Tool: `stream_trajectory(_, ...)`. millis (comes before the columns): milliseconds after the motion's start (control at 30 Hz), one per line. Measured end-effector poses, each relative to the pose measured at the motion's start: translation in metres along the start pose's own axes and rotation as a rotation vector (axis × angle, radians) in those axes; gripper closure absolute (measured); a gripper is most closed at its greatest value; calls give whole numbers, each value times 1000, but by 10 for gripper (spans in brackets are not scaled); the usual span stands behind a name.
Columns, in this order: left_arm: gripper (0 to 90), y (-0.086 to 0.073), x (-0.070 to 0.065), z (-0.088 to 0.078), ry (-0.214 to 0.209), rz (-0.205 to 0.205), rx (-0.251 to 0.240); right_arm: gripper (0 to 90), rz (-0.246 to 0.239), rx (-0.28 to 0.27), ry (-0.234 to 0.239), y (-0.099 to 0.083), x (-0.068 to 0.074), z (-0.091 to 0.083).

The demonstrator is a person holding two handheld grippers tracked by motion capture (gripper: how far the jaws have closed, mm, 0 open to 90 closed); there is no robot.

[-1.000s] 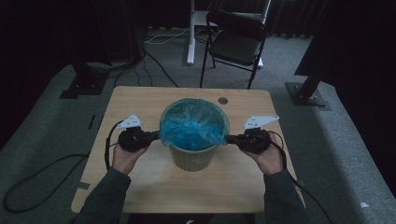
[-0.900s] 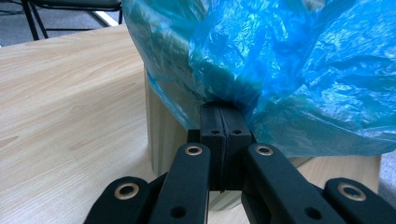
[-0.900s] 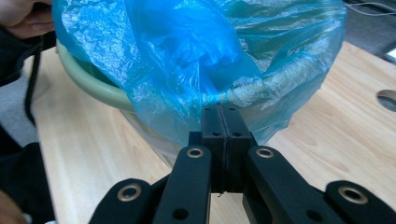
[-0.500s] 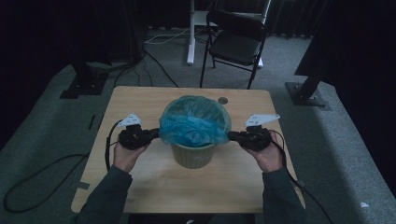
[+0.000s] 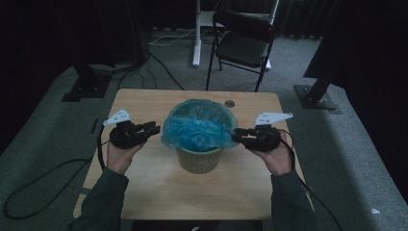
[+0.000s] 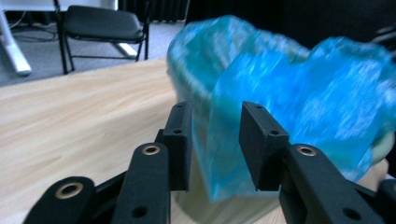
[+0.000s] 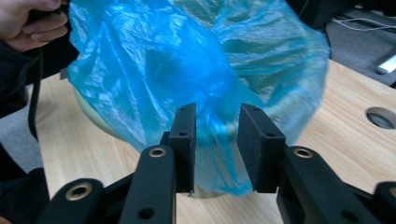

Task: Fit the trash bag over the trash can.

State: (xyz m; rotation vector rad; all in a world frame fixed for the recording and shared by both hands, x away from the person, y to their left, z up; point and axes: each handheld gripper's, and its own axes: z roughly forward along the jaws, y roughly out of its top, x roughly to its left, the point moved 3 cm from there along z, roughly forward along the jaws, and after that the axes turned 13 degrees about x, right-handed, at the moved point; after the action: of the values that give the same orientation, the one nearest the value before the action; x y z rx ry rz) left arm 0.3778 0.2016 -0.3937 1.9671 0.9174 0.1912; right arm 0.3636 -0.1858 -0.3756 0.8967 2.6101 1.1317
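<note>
A pale green bin [image 5: 198, 161] stands mid-table, lined with a blue plastic bag [image 5: 197, 122] whose rim drapes over its edge. My left gripper [image 5: 153, 129] hovers just left of the bag, a small gap between them. Its jaws have just been opening; in the left gripper view [image 6: 215, 121] the loose blue film [image 6: 299, 107] hangs beyond the gap and the pads press on nothing. My right gripper [image 5: 236, 137] sits at the bag's right edge. Its jaws have also just been opening; in the right gripper view [image 7: 215, 122] the film [image 7: 154, 70] shows through the gap, unpinched.
The wooden table [image 5: 159, 192] has a round cable hole [image 5: 230, 103] behind the bin. A black chair [image 5: 243, 43] and a white desk leg stand on the carpet beyond. Cables trail from both grippers off the table's sides.
Both grippers' jaws have opened and let go of the bag's rim. The left gripper has drawn back to the left, away from the bag. The right one has stayed put.
</note>
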Motion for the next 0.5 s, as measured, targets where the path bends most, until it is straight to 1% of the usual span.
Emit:
stream_trajectory(33,627,0,0,0,0,0,0,659,0,0,0,0,0,0)
stream_trajectory(67,627,7,-3,2,-15,13,-6,653,-4,1,6,2,1,1)
stream_trajectory(133,602,14,-6,6,-30,24,-3,632,-18,2,25,6,5,4)
stream_trajectory(200,590,19,-9,11,-41,31,5,623,-22,-1,34,8,7,5)
stream_trajectory(233,584,19,-9,11,-41,31,5,623,-22,-1,34,8,7,5)
stream_trajectory(267,584,23,-11,16,-52,36,18,618,-25,-1,40,9,7,5)
stream_trajectory(300,580,24,-12,18,-54,38,21,597,-28,3,55,11,9,7)
stream_trajectory(367,581,26,-14,22,-58,41,30,579,-31,12,64,12,9,9)
stream_trajectory(433,626,26,-16,25,-55,50,39,576,-29,30,59,11,8,12)
stream_trajectory(467,684,25,-18,25,-52,57,40,582,-29,42,55,11,7,15)
stream_trajectory(500,743,25,-19,24,-50,62,36,618,-31,40,51,11,7,15)
